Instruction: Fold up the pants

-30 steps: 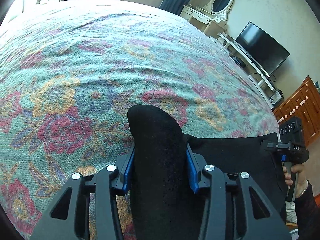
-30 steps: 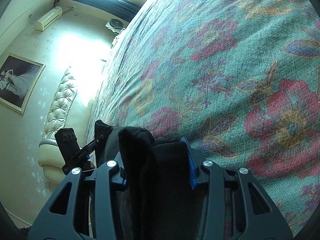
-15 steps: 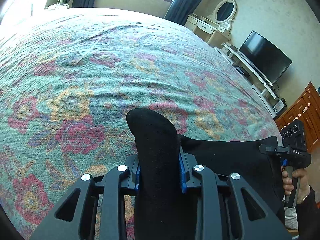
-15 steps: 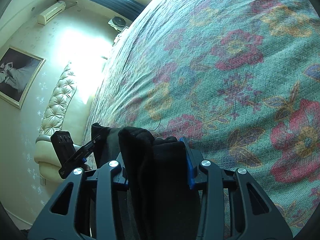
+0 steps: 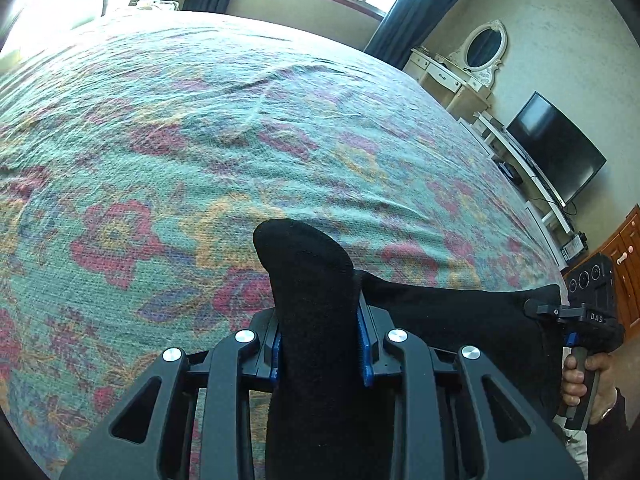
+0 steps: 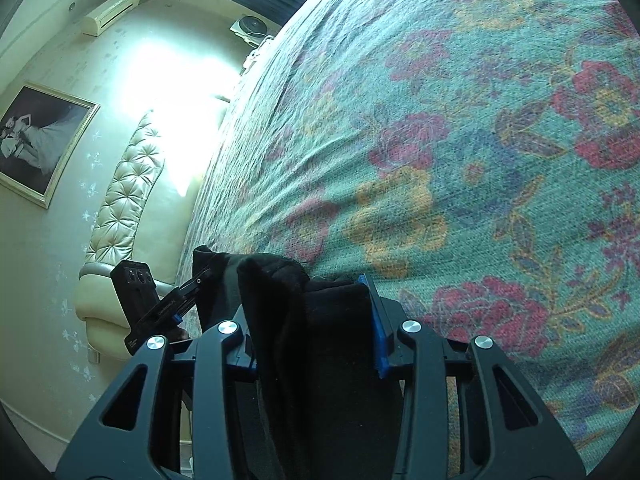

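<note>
The black pants (image 5: 460,320) hang stretched between both grippers above the near edge of the bed. My left gripper (image 5: 320,344) is shut on one corner of the pants, and a fold of black cloth sticks up between its blue pads (image 5: 365,356). My right gripper (image 6: 316,332) is shut on the other corner of the pants (image 6: 320,360). The right gripper also shows in the left wrist view (image 5: 592,320), held by a hand. The left gripper shows in the right wrist view (image 6: 156,308).
The bed has a floral teal and red bedspread (image 5: 240,140). A dressing table with mirror (image 5: 476,60), a TV (image 5: 556,152) and a wooden cabinet (image 5: 624,272) stand on the right. A tufted headboard (image 6: 124,200) and a framed picture (image 6: 36,140) are on the left.
Both grippers have risen and tilted up with the pants, so more of the far bed and room shows. The left jaws have closed tighter on the cloth.
</note>
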A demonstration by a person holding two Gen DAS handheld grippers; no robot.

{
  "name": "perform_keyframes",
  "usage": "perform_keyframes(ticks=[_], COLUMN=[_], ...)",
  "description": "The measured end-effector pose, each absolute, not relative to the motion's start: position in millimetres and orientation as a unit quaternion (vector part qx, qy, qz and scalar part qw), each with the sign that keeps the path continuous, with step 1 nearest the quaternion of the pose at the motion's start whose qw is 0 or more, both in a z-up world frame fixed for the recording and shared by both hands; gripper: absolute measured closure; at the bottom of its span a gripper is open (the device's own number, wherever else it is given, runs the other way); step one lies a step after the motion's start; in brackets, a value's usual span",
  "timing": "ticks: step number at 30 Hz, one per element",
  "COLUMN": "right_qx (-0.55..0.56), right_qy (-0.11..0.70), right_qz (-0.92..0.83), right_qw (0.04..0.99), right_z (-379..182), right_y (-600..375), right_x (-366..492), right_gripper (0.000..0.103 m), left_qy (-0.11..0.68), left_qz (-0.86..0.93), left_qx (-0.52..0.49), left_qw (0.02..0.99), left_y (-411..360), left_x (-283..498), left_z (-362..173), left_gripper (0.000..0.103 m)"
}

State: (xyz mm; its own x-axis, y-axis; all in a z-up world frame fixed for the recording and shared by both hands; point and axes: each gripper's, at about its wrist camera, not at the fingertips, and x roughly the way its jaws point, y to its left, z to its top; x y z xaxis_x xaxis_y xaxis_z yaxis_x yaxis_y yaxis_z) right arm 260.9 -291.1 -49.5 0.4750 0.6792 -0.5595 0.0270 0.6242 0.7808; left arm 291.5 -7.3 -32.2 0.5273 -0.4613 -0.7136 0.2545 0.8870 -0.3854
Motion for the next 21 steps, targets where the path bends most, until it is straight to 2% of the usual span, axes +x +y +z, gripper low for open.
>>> perform_keyframes(ticks=[21], right_qx=[0.401], right_qy=[0.472], right_qz=[0.238], right_qw=[0.748], right_z=[-64], right_y=[-254], right_x=[330], right_gripper=[0.066], left_qy=[0.457], left_qz=[-0.165], left_qx=[-0.116], left_qw=[0.866], left_y=[44], left_x=[363], left_z=[-32], left_gripper=[0.075])
